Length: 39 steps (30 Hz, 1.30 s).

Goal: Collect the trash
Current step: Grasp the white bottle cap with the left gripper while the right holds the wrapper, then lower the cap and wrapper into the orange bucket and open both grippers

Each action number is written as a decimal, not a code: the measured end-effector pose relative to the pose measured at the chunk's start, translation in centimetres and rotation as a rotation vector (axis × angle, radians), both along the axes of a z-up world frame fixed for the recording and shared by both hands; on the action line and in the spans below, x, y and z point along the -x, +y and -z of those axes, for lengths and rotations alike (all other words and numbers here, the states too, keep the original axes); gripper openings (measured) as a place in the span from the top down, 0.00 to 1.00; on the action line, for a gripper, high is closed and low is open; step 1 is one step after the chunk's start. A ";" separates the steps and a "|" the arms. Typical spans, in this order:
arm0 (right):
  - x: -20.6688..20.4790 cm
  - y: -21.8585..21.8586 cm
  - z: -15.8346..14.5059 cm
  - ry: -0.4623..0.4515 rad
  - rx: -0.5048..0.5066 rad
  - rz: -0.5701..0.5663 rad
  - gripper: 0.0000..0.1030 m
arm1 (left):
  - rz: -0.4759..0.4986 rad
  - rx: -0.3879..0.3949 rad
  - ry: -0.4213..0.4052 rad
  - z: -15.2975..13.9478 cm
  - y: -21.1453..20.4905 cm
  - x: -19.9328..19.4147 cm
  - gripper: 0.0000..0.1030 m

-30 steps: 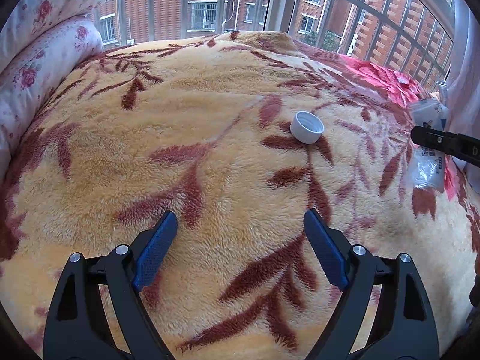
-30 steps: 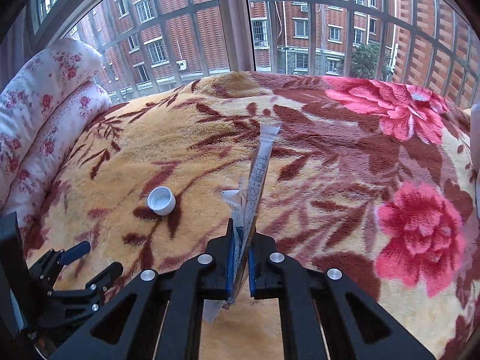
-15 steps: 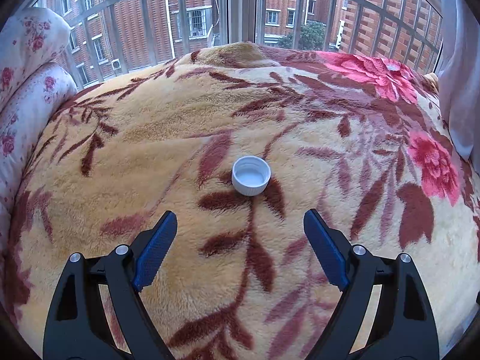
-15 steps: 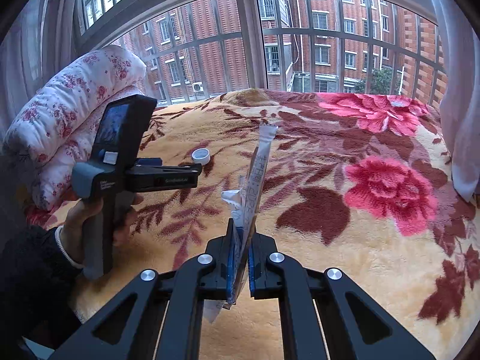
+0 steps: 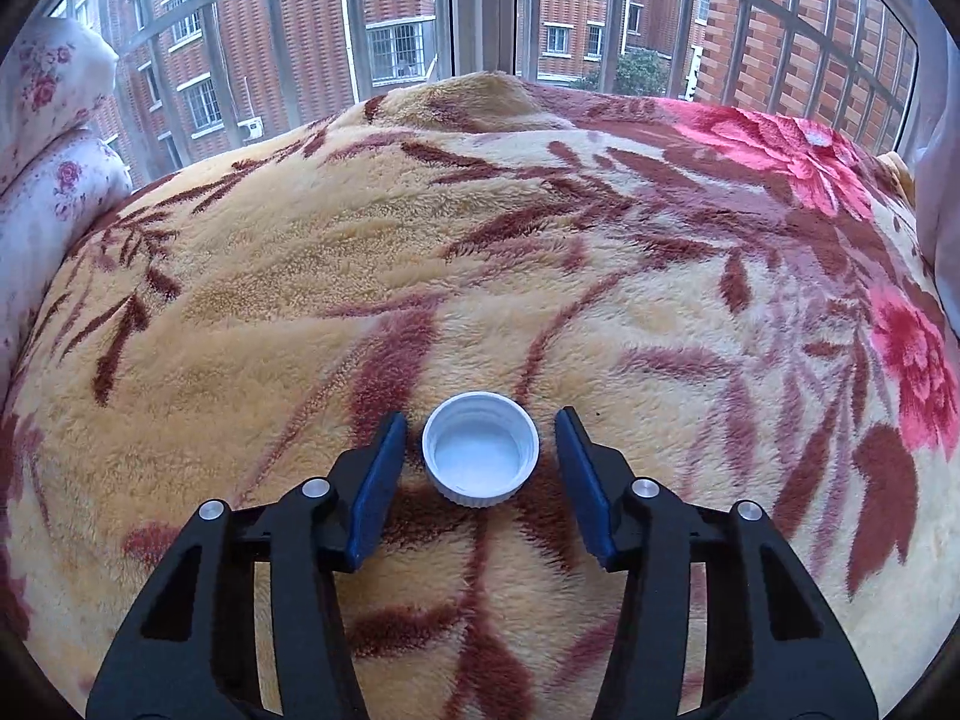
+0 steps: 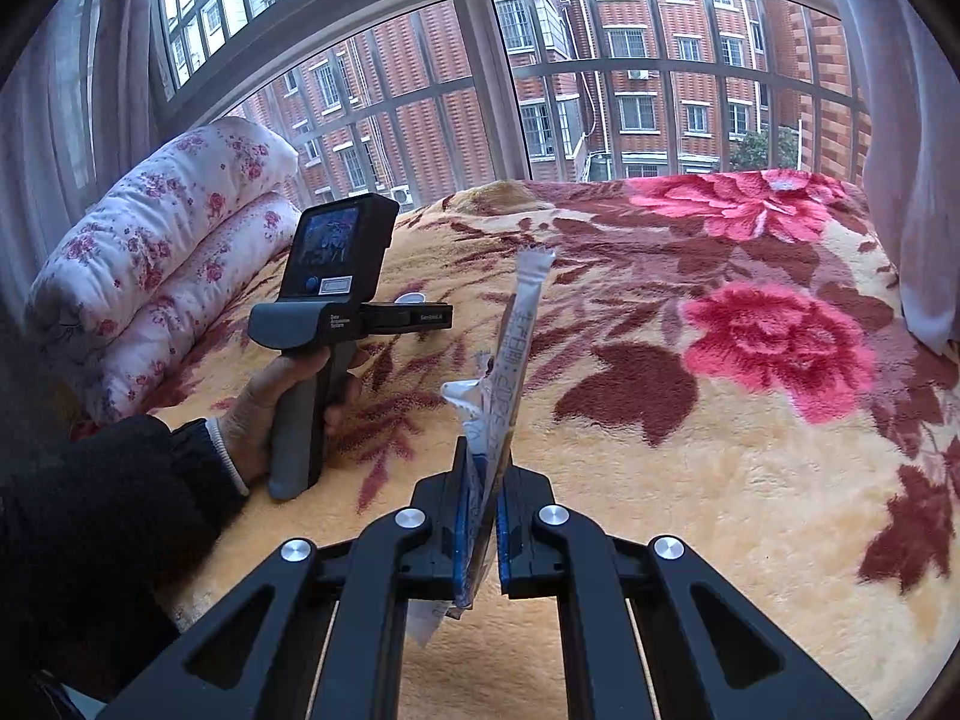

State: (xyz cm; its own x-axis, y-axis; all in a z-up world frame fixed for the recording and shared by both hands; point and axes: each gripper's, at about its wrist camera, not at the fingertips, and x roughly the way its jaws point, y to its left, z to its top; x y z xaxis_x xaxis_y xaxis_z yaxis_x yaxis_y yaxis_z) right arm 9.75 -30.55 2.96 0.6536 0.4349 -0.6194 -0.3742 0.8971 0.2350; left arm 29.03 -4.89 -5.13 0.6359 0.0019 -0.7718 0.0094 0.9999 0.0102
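We are closing the left claw [image 5: 480,450] around the white ribbed plastic bottle cap [image 5: 480,449], which a moment ago lay well ahead on the plush floral blanket [image 5: 420,252]; the pads are not yet touching it. The right claw [image 6: 480,516] is clamping the printed plastic wrapper [image 6: 510,360].

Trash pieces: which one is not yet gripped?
The white round plastic bottle cap, lying open side up on the blanket between the closing left gripper. The right gripper clamps the clear plastic wrapper.
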 end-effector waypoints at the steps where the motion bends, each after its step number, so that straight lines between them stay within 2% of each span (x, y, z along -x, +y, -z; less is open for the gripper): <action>1: 0.0 0.0 0.0 0.000 -0.003 0.002 0.93 | 0.005 0.003 -0.004 -0.1 0.0 0.0 0.67; 8: 0.6 0.0 0.0 -0.002 0.001 0.011 0.93 | -0.008 -0.034 -0.039 -1.1 -0.4 1.2 0.70; 15: 1.9 0.0 -0.3 0.010 0.006 0.009 0.93 | 0.016 -0.026 -0.066 -3.4 -0.8 4.7 0.70; 27: 7.0 0.8 -1.5 0.002 0.033 -0.002 0.93 | 0.056 -0.001 -0.086 -6.5 -0.8 15.0 0.70; 39: 12.5 1.5 -1.1 0.027 0.059 -0.022 0.93 | 0.089 0.010 -0.090 -6.9 -0.6 25.5 0.70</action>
